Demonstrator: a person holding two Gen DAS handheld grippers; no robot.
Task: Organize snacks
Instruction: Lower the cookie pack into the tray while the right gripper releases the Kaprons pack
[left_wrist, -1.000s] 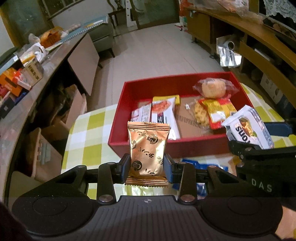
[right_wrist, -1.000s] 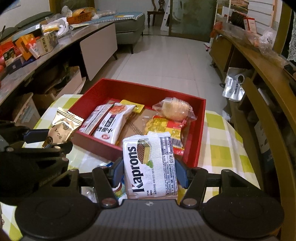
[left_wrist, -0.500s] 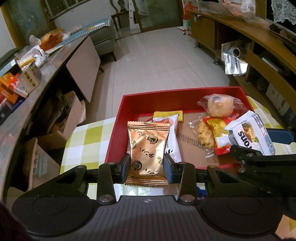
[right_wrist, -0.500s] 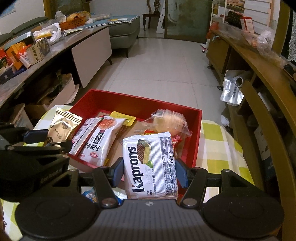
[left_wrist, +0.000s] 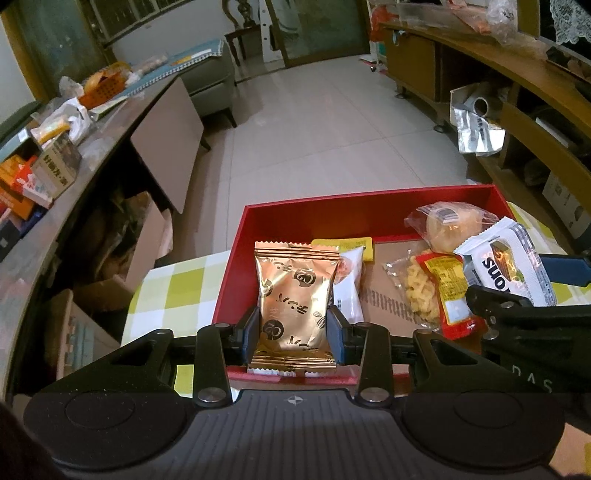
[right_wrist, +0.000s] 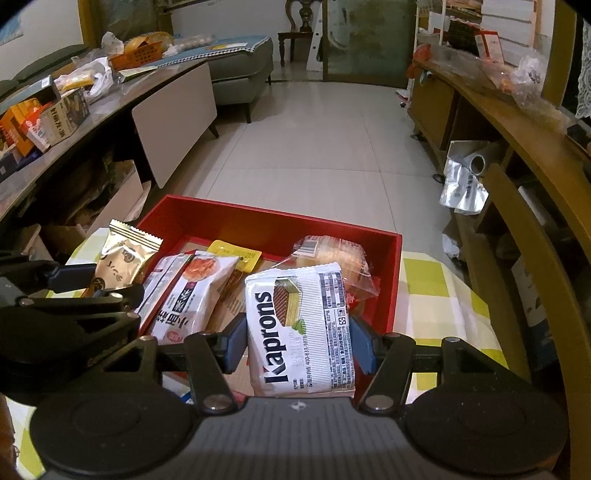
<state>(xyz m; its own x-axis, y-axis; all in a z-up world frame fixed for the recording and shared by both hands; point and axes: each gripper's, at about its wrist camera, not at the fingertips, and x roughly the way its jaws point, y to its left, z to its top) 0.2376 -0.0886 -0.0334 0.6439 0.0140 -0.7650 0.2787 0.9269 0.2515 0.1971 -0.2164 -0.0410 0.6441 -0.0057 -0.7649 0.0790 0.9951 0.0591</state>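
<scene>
**Listener:** What does your left camera show?

**Me:** My left gripper (left_wrist: 291, 334) is partly closed, its pads pressed on the lower sides of a gold packet (left_wrist: 293, 301) held upright. The packet hangs over the near left corner of a red box (left_wrist: 314, 212), which sits on a green-checked tablecloth (left_wrist: 173, 291). Inside the box lie a white packet (left_wrist: 349, 291), a noodle bag (left_wrist: 439, 291) and a wrapped bun (left_wrist: 448, 225) toward the far right corner.

**Listener:** And the right camera?

**Me:** My right gripper (right_wrist: 297, 349) is closed on the sides of a white wafer pack (right_wrist: 301, 328), also upright, over the near edge of the box toward its right side. The gold packet appears at the box's left edge.

**Listener:** How will they handle?

**Me:** I judge both light. The gold packet looks puffy and slick, so it could slip; I would grip it across the filled middle, not the crimped seam. The wafer pack seems firmer but brittle inside, so it calls for a gentle squeeze on its long edges.
</scene>
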